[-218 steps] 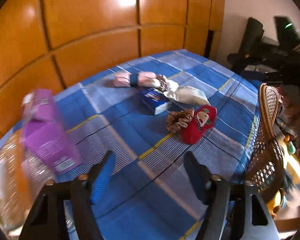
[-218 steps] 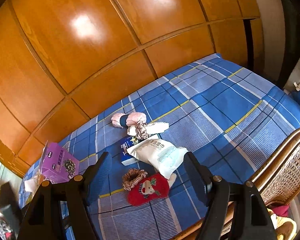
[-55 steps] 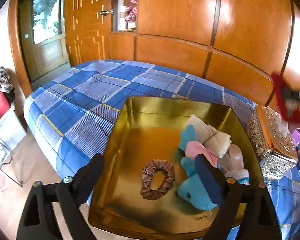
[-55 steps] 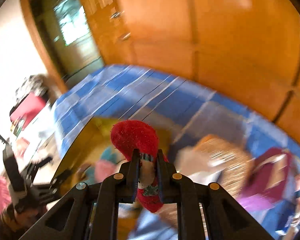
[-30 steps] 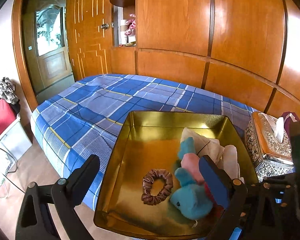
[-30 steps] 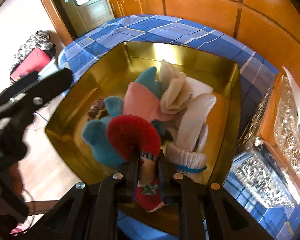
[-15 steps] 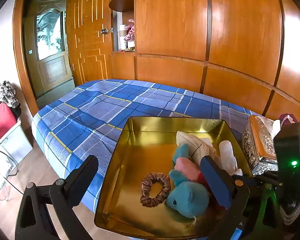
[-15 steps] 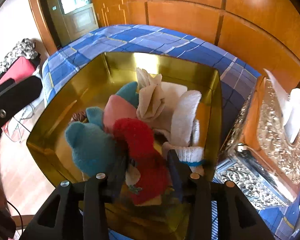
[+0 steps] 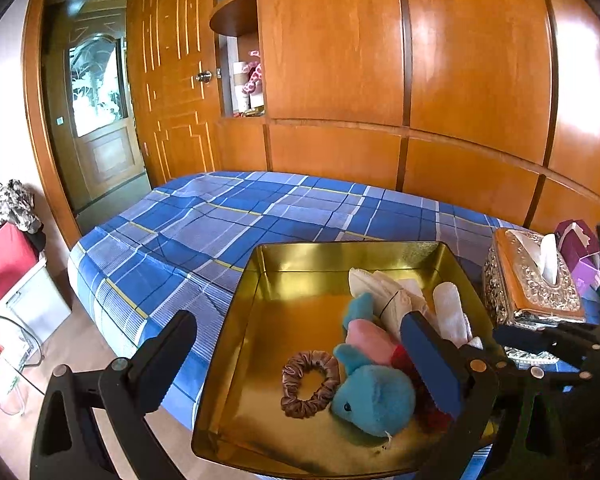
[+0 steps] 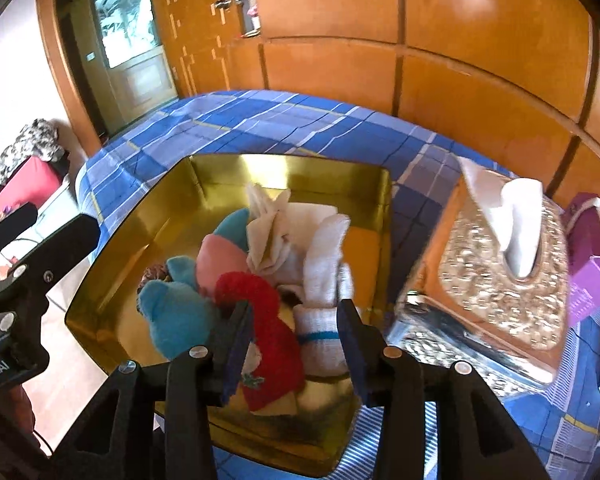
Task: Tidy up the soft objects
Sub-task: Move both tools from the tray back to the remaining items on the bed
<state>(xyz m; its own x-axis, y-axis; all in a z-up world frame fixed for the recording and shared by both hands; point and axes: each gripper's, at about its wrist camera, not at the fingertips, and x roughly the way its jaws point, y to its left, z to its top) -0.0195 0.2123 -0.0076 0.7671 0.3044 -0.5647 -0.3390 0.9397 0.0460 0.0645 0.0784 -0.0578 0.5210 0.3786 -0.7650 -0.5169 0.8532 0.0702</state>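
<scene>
Red sock (image 10: 270, 344) lies lengthwise toward right gripper (image 10: 296, 344).

- A home bedroom.
- A bed (image 9: 260, 216) with a blue plaid sheet fills the middle.
- Behind the bed, glossy wooden wardrobe panels (image 9: 460, 80) with a shelf niche (image 9: 244, 80).
- Left of the bed, a door (image 9: 100, 120) with frosted glass.
- On the bed, a tissue box (image 9: 532, 284).

My right gripper (image 10: 296, 344), which was clamped on the red sock (image 10: 268, 336) a second ago, now has its jaws parted. The sock has come to rest in the gold tray (image 10: 384, 240) against the blue plush (image 10: 176, 316), apparently touching neither pad.
</scene>
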